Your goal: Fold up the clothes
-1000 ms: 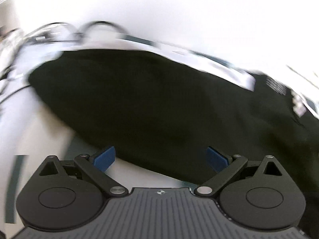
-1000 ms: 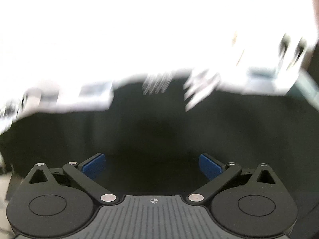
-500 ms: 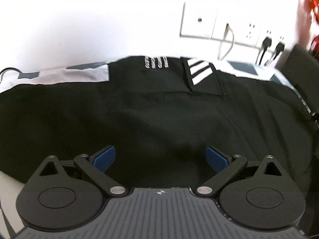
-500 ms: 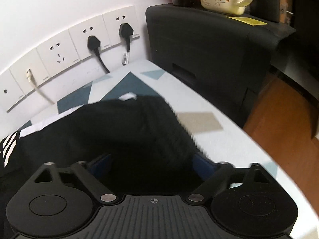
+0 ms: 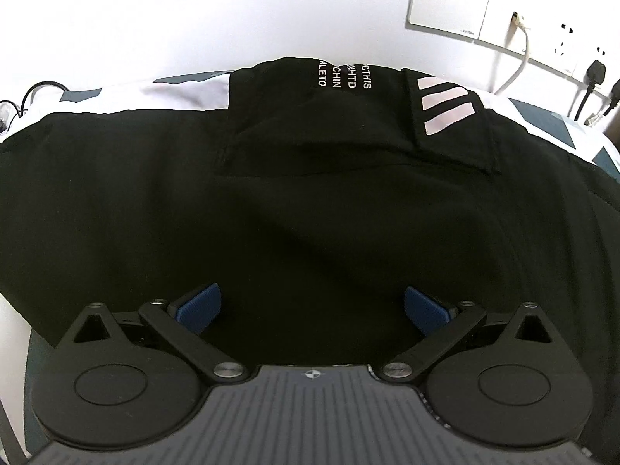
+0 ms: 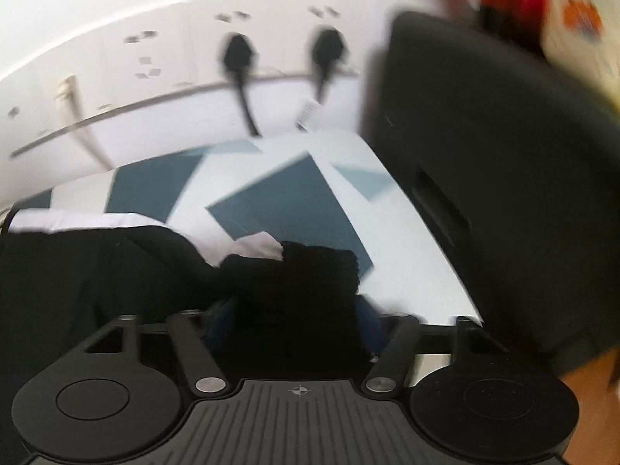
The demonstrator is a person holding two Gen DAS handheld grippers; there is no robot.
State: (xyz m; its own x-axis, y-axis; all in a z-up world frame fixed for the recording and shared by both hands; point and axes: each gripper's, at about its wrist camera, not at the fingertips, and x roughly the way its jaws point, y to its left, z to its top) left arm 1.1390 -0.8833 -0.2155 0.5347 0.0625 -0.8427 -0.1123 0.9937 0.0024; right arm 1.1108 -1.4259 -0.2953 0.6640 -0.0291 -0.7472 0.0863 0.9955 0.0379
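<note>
Two grippers work over one black garment (image 5: 310, 201) spread on a white and blue-grey patterned sheet (image 6: 294, 201) against a white wall (image 5: 193, 11). In the left wrist view the left gripper (image 5: 310, 308) hangs over the near part of the cloth with its blue pads (image 5: 199, 306) wide apart; black fabric lies under and between them, but neither pad presses on it, so this gripper is released and grasps nothing. Toward the far edge of the garment, white print (image 5: 343, 73) runs in four short rows turned sideways; the readable ends are "CTHIS", "KHTD", "CHIN" and "LETO", and the first letters of each are cut off by a fold. Just right of the print, three pale diagonal stripes (image 5: 445, 104) sit on a folded flap. On the wall behind are white socket plates (image 5: 449, 0), one with small lettering too tiny to read, a white cable (image 5: 517, 62) and black plugs (image 5: 596, 71).

The right wrist view is blurred by motion. Its right gripper (image 6: 296, 321) has just been closing, and a ribbed black cuff (image 6: 310, 271) of the garment stands up between the fingers, which press in on it from both sides: it is grasping the cuff. That cuff lies at the garment's end, on the sheet, near a black cabinet (image 6: 484, 174). Two black plugs (image 6: 238, 54) show on the wall; a small tag (image 6: 309, 113) hangs from one cord, its marks unreadable.
</note>
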